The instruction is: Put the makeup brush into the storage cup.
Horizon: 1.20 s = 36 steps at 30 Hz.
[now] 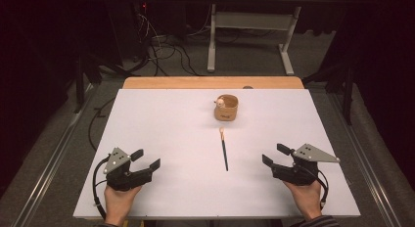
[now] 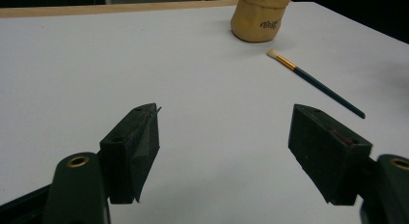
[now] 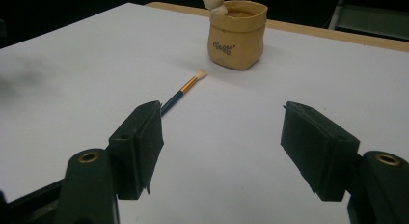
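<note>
Left to right, high view. Left gripper [image 1: 145, 158]: I hold it low over the near left of the worktop [image 1: 161, 119], fingers [image 2: 137, 147] spread wide with nothing between them. The brush [image 1: 224, 148] lies flat, well ahead of and to the right of these fingers, touching neither gripper. Its long axis runs nearly straight away from me: the pale bristle tip points at the far edge and the cup [image 1: 226, 107], the dark handle end points back toward me. Cup: upright beyond the bristle tip, close to it but apart, with a small bear figure [image 3: 212, 2] at its rim. Right gripper [image 1: 275, 155]: low over the near right, fingers [image 3: 318, 147] likewise spread and empty; the brush lies ahead and to the left of them.

Step in hand, as I judge it: reaching for the brush. To do it well, I would bring the nearer fingers across the handle, not along it, one on each side of the dark shaft near its middle, and lower them until they almost graze the worktop before closing, since the shaft is thin and could roll or slip away.
</note>
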Each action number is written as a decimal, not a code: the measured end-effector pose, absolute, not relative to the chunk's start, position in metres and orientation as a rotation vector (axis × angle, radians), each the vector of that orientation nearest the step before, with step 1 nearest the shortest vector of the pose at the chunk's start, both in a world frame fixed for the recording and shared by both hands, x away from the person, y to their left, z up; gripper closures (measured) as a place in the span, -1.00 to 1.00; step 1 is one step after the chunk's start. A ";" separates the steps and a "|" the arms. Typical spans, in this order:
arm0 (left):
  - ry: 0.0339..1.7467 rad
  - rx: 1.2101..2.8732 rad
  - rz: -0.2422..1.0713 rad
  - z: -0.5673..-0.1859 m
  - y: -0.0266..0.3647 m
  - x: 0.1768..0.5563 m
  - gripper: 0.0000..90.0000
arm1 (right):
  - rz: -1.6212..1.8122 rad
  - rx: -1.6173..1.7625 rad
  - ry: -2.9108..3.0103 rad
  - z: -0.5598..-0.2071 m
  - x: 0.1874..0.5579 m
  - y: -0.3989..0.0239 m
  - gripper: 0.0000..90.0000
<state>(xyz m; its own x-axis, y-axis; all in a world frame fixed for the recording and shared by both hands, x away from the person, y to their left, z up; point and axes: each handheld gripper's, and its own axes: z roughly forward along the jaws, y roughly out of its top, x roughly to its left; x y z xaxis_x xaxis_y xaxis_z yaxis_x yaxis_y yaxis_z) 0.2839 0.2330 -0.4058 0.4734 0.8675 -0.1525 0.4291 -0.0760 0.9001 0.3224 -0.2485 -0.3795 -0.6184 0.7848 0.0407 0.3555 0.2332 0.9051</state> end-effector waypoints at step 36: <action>1.119 1.698 0.531 -0.406 0.232 0.284 -0.39 | 1.380 1.014 2.118 -0.370 0.350 -0.219 -0.23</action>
